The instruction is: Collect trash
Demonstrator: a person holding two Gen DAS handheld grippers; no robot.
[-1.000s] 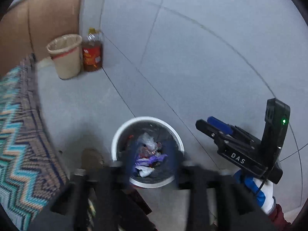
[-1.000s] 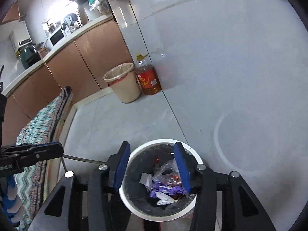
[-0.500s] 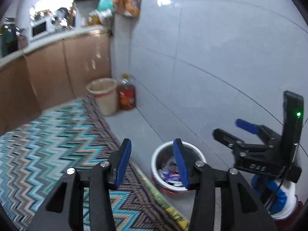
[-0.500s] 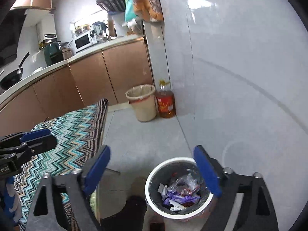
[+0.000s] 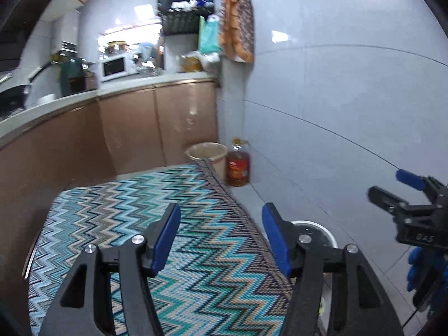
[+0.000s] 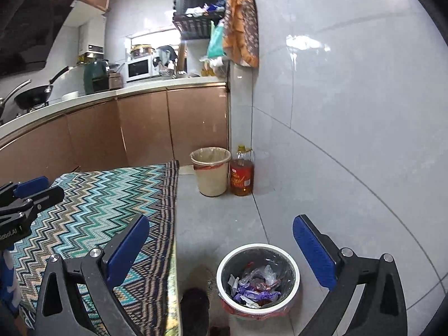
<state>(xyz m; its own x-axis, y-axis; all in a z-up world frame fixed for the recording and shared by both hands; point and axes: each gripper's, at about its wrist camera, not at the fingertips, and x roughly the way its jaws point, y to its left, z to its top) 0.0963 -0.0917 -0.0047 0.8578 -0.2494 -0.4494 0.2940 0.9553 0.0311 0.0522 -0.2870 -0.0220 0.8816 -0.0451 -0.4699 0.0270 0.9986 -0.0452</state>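
1. Here, your right gripper (image 6: pixel 221 249) hangs with its blue-padded jaws spread very wide and nothing between them; they have just been opening.
2. Your left gripper (image 5: pixel 221 238) stands at a middling gap, also empty, its jaws having just been opening too, above the zigzag-patterned cloth (image 5: pixel 134 224) that covers the table.
3. The white-rimmed trash bin (image 6: pixel 257 280) sits on the grey floor just beside the table's edge, against the tiled wall (image 6: pixel 350 112); crumpled wrappers (image 6: pixel 254 291), purple, white and clear, lie inside it.
4. In the left wrist view the table edge and your left gripper's right finger cover most of that bin, so only part of its rim shows.
5. Farther back, a beige lined bin (image 6: pixel 210 170) stands touching or nearly touching an amber oil bottle (image 6: pixel 242 175) in the corner where the brown cabinets (image 6: pixel 145 128) meet the wall.
6. A dark rounded shape (image 6: pixel 194 306), too blurred to tell, lies on the floor between the table and the trash bin.
7. On the counter sit a white microwave (image 6: pixel 139 69), a green appliance (image 6: pixel 95 77) and a black pan (image 6: pixel 33 96).
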